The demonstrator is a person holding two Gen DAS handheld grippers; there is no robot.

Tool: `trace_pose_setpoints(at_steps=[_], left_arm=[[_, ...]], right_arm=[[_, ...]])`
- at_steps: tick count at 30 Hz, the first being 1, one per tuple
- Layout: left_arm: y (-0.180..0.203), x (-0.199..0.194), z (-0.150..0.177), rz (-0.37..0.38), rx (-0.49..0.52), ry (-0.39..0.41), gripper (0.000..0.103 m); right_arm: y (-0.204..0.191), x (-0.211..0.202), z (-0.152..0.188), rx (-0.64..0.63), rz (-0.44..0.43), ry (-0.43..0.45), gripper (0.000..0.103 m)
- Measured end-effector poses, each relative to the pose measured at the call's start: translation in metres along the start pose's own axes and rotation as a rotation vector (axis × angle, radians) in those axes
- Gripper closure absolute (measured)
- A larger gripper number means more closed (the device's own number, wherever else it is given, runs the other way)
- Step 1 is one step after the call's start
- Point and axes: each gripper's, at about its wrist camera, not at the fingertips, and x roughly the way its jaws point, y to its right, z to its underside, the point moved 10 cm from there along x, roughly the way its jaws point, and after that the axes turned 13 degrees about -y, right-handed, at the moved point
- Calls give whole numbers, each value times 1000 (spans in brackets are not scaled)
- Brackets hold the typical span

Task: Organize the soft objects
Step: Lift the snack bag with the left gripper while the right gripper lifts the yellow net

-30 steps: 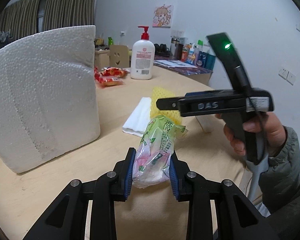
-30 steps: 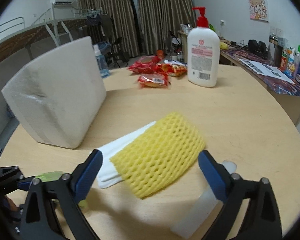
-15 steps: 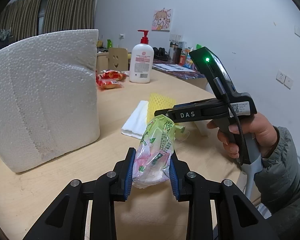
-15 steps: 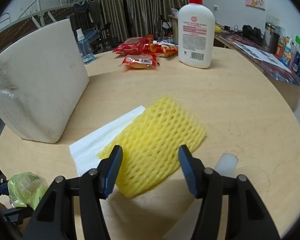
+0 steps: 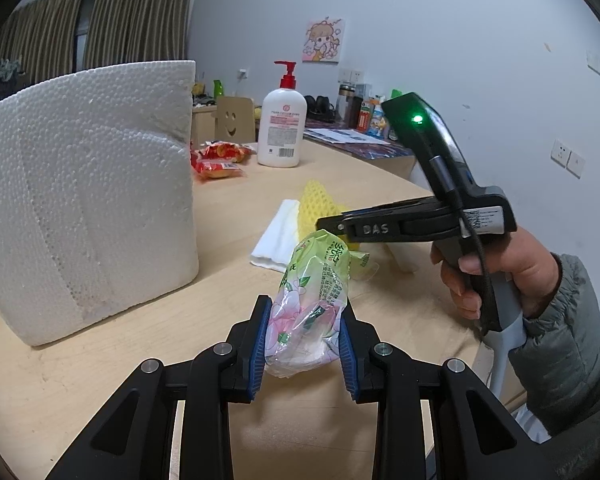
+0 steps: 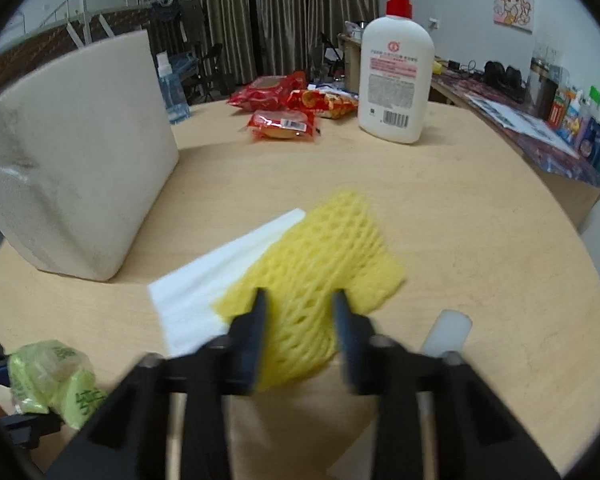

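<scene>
Left gripper (image 5: 302, 340) clamps tissue pack (image 5: 312, 304), right gripper (image 6: 300, 320) seemingly pinching yellow foam net (image 6: 320, 248)

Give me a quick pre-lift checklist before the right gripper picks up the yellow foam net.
1. Right gripper jaws, just been closing, astride the yellow foam net: ok.
2. Pads pressing firmly on the net: cannot tell, view blurred.
3. White foam sheet clear of the net: not ok, the net overlaps it and it might drag.
4. Left gripper clamped on the tissue pack: ok.
5. Lotion bottle and styrofoam block apart from the net: ok.
</scene>
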Motion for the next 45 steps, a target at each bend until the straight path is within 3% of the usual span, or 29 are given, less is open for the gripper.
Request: trace_pose_setpoints(at_steps=[1, 3, 9, 20, 29, 37, 45], left_arm=[[0, 0, -1, -1, -2, -1, 70], [-1, 0, -1, -1, -3, -1, 70], [3, 0, -2, -24, 17, -2, 70], [5, -20, -3, -66, -4, 41, 70], [10, -43, -3, -82, -1, 82, 70], [5, -61, 3, -93, -35, 101, 70], [5, -86, 3, -139, -66, 137, 70]], right_arm=[[1, -1, 0, 10, -6, 6, 77], [4, -7, 1, 23, 6, 31, 78], [-8, -39, 0, -5, -24, 124, 78], [-25, -75, 7, -37, -52, 218, 78], [-37, -99, 14, -64, -2, 323, 78], [-29, -110, 18, -22, 0, 363, 78], [-44, -130, 25, -64, -6, 402, 78]])
